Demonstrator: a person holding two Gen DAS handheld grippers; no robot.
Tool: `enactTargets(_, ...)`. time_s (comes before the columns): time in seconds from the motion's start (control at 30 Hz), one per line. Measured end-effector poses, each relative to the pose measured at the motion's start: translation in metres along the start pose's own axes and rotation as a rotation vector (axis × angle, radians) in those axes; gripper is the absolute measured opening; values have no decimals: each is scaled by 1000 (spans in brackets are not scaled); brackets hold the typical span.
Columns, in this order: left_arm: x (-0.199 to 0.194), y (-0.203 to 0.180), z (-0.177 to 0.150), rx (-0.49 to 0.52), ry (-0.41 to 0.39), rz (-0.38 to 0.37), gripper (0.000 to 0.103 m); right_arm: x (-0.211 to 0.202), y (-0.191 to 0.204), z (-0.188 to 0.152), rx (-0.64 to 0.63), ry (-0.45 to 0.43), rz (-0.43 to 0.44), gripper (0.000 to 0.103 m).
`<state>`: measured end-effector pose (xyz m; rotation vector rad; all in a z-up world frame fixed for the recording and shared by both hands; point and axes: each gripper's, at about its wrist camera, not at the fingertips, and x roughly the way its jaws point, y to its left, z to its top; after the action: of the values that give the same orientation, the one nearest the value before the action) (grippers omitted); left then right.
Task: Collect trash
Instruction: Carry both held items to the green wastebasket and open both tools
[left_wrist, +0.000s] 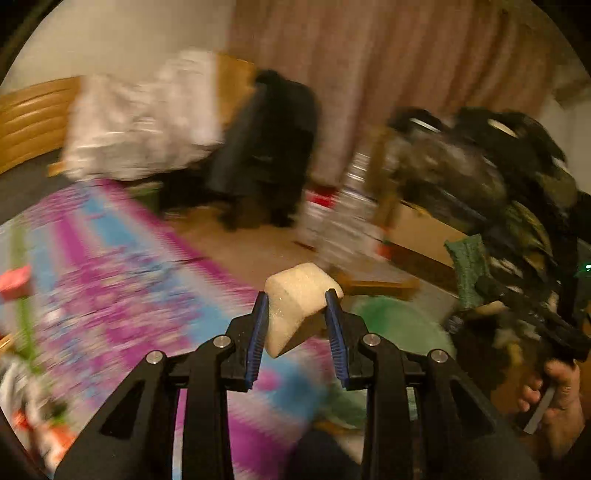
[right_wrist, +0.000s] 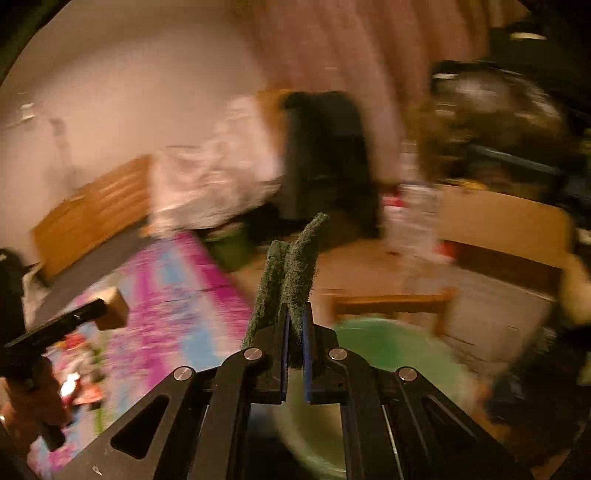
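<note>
- Mid-haul, both of your hands loaded: your left gripper (left_wrist: 295, 314) carries a pale foam chunk (left_wrist: 297, 306), your right gripper (right_wrist: 294, 325) a green scouring pad (right_wrist: 291, 273), both lifted clear of the floor.
- Two pieces picked up, neither dropped off yet. A green bin (right_wrist: 391, 347) shows low in both views, just beyond and below the fingertips; judging by that, it looks like the drop point, though heavy blur makes its rim and contents impossible to read.
- Left jaws: moderately apart, blue pads (left_wrist: 258, 328) pressing the foam from both sides. The chunk sits wedged between them, its top poking past the tips.
- Right jaws: nearly together, pinching the folded pad at its lower edge. The rest of the pad stands up and leans slightly to the right, unsupported.
- Across the views: the right wrist camera catches the foam (right_wrist: 112, 308) at the far left in the other tool; the left wrist camera catches the pad (left_wrist: 467, 271) at the right.
- Still to do, as far as can be judged: release both pieces over the bin, then go back for more. Bright scraps (right_wrist: 79, 380) lie on the pink-and-blue mat (left_wrist: 122, 280) at the left, but blur hides whether they are trash.
- Risk worth noting: the pad is held only by its edge and could slip in a fast swing.
</note>
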<state>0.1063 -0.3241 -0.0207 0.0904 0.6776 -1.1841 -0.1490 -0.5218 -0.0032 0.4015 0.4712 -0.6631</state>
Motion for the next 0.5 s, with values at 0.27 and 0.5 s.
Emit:
enactTargets(0.27,123,-88,11,112,156,-222,30,-2,-86,-23,70,85,-225,7)
enactTargets(0.5,175,-125,-4,161,250,-222,31,23,-105,-52,103,172,-205,7)
